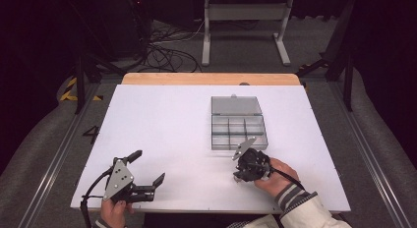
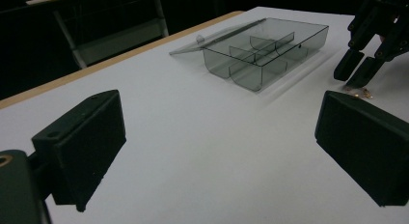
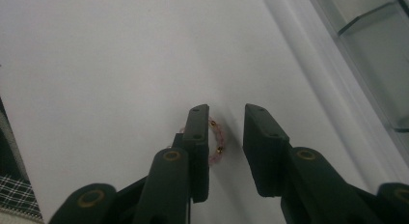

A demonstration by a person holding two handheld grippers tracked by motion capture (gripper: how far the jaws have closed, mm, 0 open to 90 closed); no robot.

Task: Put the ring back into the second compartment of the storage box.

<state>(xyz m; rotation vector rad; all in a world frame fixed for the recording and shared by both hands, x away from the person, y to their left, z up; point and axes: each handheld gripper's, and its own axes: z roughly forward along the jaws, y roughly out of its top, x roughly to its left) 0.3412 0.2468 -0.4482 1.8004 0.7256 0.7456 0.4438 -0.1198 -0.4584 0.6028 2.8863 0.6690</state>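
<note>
The right gripper (image 3: 225,115) pointed down at the white table (image 1: 162,129), its jaws narrowed but not yet pressing — a small pink bead bracelet (image 3: 217,139) lay between them, against one jaw. Just beyond stood the clear compartment box (image 1: 238,129), lid open. The left gripper (image 1: 147,166) hung wide open, holding nothing.
</note>
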